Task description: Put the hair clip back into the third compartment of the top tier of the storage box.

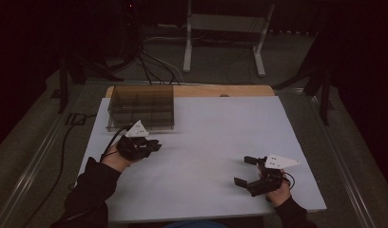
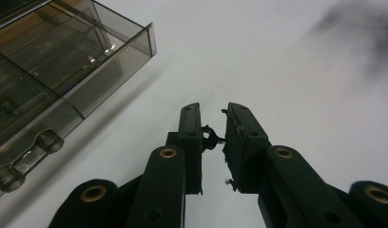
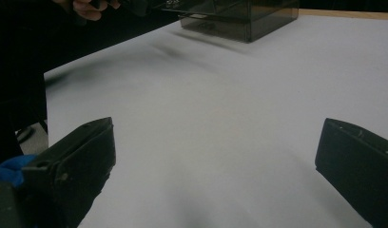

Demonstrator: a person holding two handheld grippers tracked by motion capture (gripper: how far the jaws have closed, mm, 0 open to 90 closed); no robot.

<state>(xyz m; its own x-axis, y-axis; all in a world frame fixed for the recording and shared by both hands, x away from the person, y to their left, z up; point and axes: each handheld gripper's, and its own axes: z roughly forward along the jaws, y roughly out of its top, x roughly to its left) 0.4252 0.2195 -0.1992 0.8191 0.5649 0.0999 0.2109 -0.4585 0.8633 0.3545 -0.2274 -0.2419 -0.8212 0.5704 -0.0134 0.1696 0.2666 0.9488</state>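
The left gripper (image 2: pixel 213 135) pinched what seemed a small black clip (image 2: pixel 210 137) between its jaws, needing steady carriage to the compartment box (image 2: pixel 63 71); the right gripper (image 3: pixel 216 156) gaped empty.

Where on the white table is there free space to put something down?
The widest bare patch of the white table lies between the left tool and the right tool, reaching to the far right edge. The far left corner is crowded by the smoky compartment box.
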